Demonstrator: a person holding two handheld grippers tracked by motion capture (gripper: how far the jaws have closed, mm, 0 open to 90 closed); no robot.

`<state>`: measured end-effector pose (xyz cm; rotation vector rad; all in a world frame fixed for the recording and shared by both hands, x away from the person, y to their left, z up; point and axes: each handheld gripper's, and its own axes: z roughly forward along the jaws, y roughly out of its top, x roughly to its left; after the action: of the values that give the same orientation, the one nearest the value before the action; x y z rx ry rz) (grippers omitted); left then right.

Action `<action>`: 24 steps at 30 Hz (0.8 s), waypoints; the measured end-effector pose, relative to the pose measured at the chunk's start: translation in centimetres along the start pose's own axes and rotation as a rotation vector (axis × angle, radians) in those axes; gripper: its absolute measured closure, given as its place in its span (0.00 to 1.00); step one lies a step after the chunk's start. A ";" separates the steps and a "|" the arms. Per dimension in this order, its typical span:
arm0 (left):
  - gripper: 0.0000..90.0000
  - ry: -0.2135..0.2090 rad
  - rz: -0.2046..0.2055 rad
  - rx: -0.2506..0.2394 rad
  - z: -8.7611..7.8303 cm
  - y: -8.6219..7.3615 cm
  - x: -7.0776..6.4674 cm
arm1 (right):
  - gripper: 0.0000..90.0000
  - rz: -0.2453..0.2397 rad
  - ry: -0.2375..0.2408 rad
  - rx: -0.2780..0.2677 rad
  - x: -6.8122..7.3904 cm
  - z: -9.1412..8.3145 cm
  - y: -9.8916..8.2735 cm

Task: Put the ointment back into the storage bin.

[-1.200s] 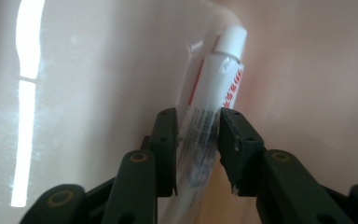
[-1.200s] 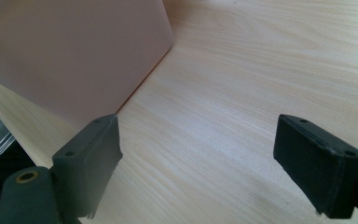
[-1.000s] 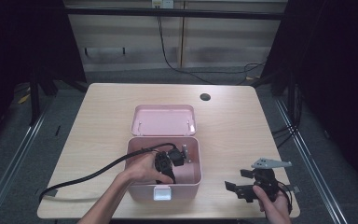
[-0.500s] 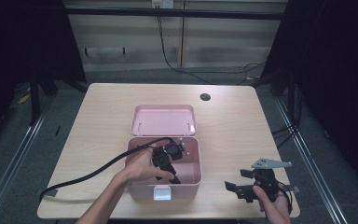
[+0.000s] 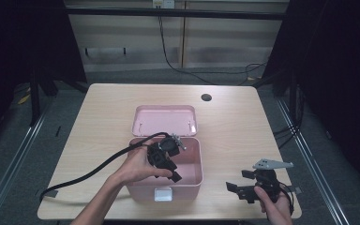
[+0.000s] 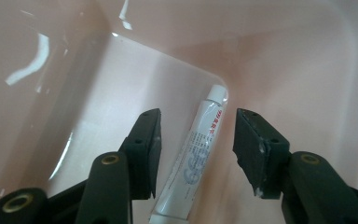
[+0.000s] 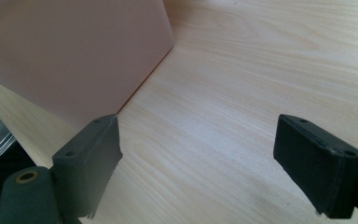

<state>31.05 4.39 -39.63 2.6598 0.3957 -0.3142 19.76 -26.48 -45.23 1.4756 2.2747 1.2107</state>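
A pink box (image 5: pixel 190 176) stands open at the table's front middle, its lid (image 5: pixel 164 120) tipped back behind it. A hand holds my left gripper (image 5: pixel 174 174) over the box, reaching down inside. In the left gripper view a white tube (image 6: pixel 196 149) with printed text lies on the box floor in a corner, between my open jaws; they do not touch it. My right gripper (image 5: pixel 239 185) rests open on the table to the right of the box, nothing between its jaws. In the right gripper view the box's pink wall (image 7: pixel 70 51) rises at the upper left.
The light wooden table (image 5: pixel 234 126) has a dark round hole (image 5: pixel 206 97) near its back edge. A black cable (image 5: pixel 93 168) trails from my left gripper toward the front left edge. Dark floor and metal rails surround the table.
My left gripper has shifted a little deeper and forward inside the box. The right gripper has stayed put.
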 end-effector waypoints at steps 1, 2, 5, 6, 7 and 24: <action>0.57 0.009 -0.001 -0.010 -0.2 0.0 -0.1 | 0.16 0.000 -0.001 0.000 0.0 0.0 0.0; 0.57 0.012 0.000 -0.013 -0.5 -0.1 -0.1 | 0.16 0.000 -0.002 0.000 0.0 0.0 0.0; 0.56 0.013 -0.001 -0.026 -1.1 -0.1 -0.3 | 0.16 0.001 0.000 -0.002 0.0 0.0 0.0; 0.58 0.024 0.009 -0.025 -1.4 -0.2 -0.4 | 0.16 0.001 0.000 -0.002 0.0 0.0 0.0; 0.59 0.027 0.002 -0.033 -1.5 -0.2 -0.5 | 0.16 0.001 0.000 -0.002 0.0 0.0 0.0; 0.57 0.119 0.036 -0.095 -6.1 -1.5 -2.1 | 0.16 0.003 -0.001 0.000 0.1 0.0 0.0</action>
<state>29.57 7.92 -34.27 2.5967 0.3889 -0.1228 19.74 -26.44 -45.20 1.4803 2.2730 1.2101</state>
